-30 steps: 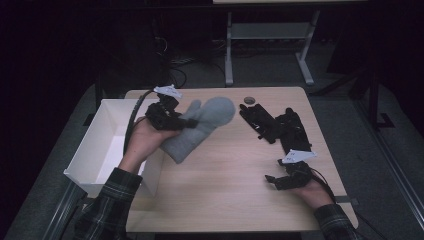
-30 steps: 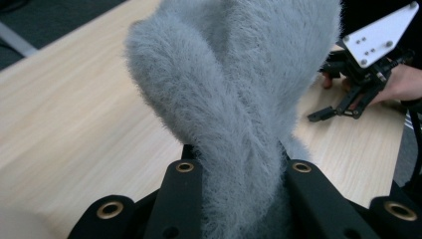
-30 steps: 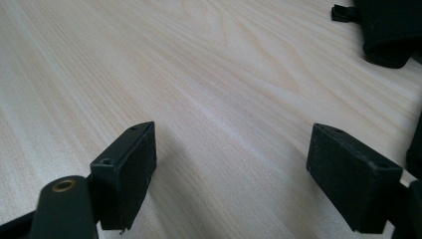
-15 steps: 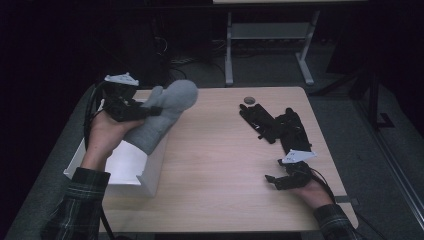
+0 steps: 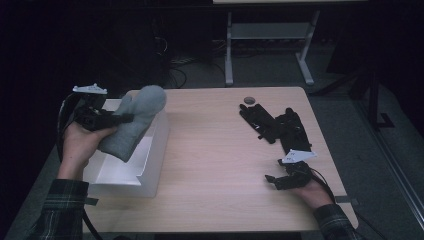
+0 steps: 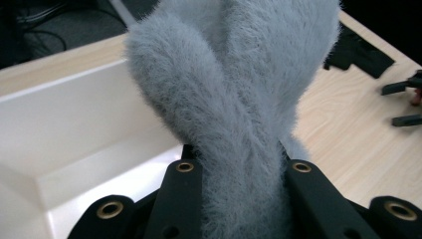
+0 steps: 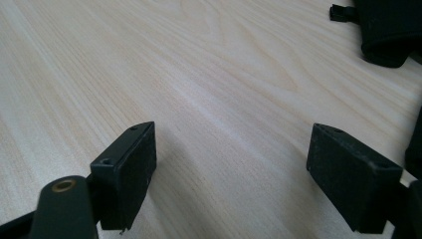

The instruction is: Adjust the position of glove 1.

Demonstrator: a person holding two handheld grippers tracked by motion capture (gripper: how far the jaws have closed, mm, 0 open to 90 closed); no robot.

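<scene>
- The left gripper [image 5: 117,119] is clamping a grey fuzzy mitten [image 5: 135,120], holding it in the air over the open white box [image 5: 150,150] at the table's left end.
- In the left gripper view the jaws are pinching the mitten [image 6: 239,114] tight at a narrow waist of fabric, so the fabric is bunching between them.
- The right gripper [image 5: 282,181] is resting low near the table's right front edge; its jaws are standing wide apart with bare wood between them, holding nothing.
- Judgement: the step in hand is dropping the mitten into the box. Doing it well means bringing the hanging cuff end inside the walls before opening, so nothing is draping over the near wall.
- The mitten is looking soft, plush and limp, thumb lobe and rounded tip pointing up and away, cuff hanging down toward the box.
- Black gloves [image 5: 277,125] are lying in a loose pile on the wooden table [image 5: 210,150], well apart from the box.
</scene>
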